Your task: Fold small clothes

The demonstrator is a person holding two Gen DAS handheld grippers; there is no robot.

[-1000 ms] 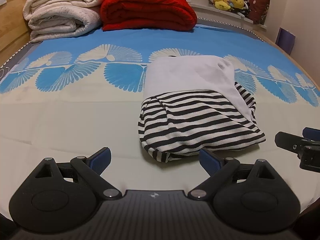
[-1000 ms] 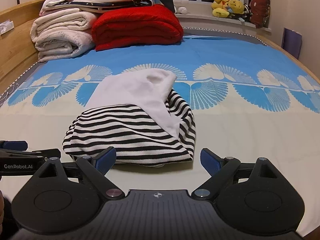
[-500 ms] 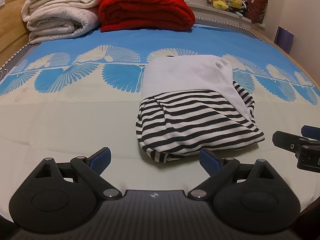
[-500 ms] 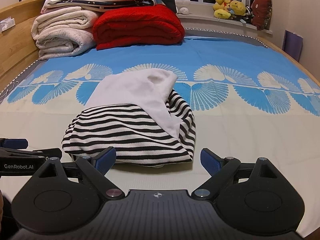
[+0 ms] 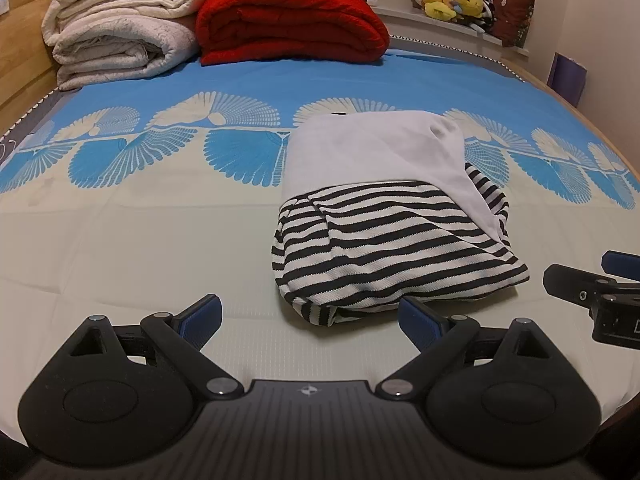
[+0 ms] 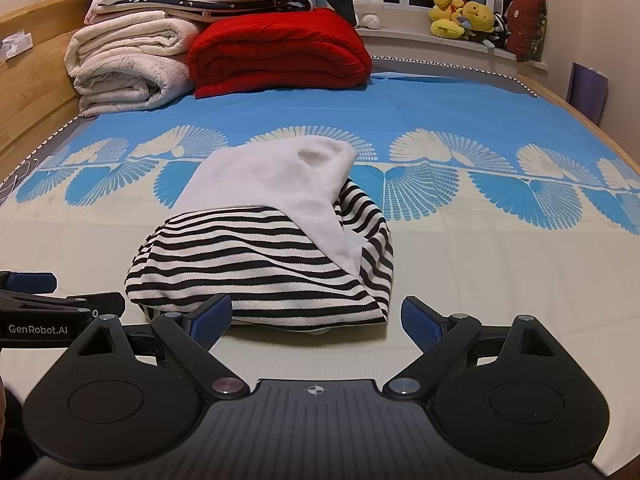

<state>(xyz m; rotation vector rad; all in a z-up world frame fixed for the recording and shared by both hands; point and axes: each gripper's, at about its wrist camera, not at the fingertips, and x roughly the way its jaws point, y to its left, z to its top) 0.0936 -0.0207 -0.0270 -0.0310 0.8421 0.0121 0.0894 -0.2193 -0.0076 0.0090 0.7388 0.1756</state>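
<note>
Striped garment sits mid-bed on the cream part of the bed sheet, already folded into a compact bundle: black-and-white stripes toward the cameras, a plain white panel lapped over the far side and down its right edge. Left hand-held gripper is released, jaws wide, nothing between them, just short of the bundle's near-left corner. Right hand-held gripper is likewise released and empty, lined up on the near hem, its left finger almost at the fabric. Looks like either a last tidy or a final fold. To do it well: pinch both near corners through all layers, not just the top stripe layer, lift evenly, carry the edge over to meet the white panel, and keep tension between the two sides so the loose right flap doesn't splay. Folded blankets at the headboard are well apart, no interference.
</note>
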